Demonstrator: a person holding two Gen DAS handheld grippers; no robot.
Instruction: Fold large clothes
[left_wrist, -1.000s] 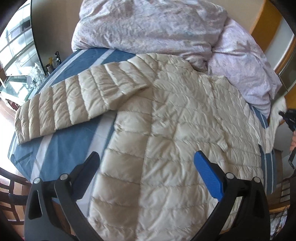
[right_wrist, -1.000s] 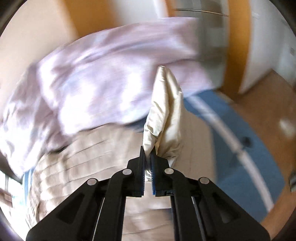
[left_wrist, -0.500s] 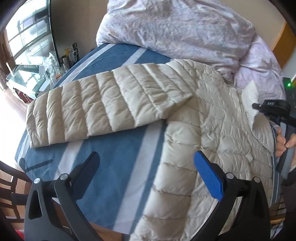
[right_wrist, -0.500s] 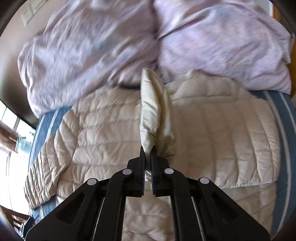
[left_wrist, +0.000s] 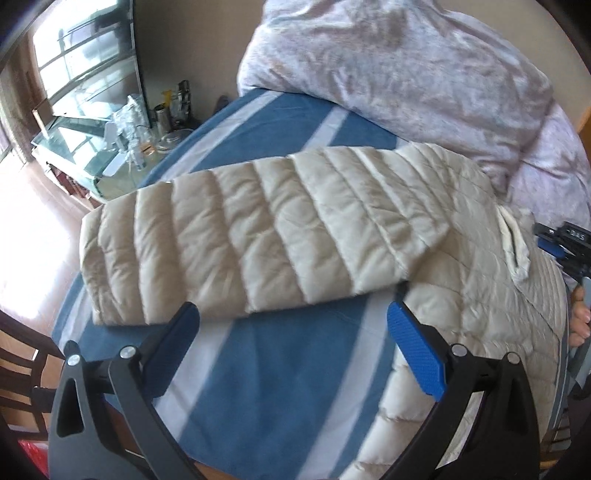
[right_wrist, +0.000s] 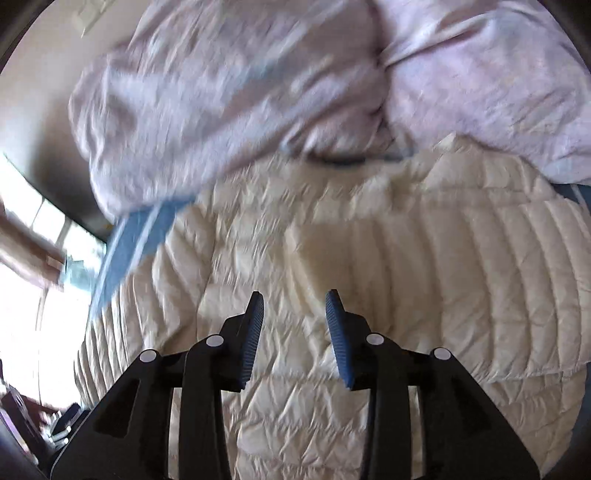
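Note:
A cream quilted puffer jacket (left_wrist: 480, 295) lies on a bed with a blue and white striped cover (left_wrist: 280, 369). Its left sleeve (left_wrist: 240, 240) stretches flat toward the left. My left gripper (left_wrist: 291, 317) hangs open just above the sleeve's near edge, nothing between its fingers. In the right wrist view the other sleeve (right_wrist: 461, 288) lies folded across the jacket body (right_wrist: 295, 424). Above it my right gripper (right_wrist: 293, 306) has its jaws opening, with nothing between them. The right gripper also shows in the left wrist view (left_wrist: 565, 243), held by a hand.
A rumpled pale lilac duvet (left_wrist: 406, 66) is heaped at the head of the bed, touching the jacket's collar. A glass side table (left_wrist: 122, 147) with bottles stands left of the bed. A dark wooden chair (left_wrist: 22, 365) is at the lower left.
The right gripper let go of the sleeve it held; that sleeve now lies across the jacket. The left gripper moved left, from over the jacket body to the outstretched sleeve.

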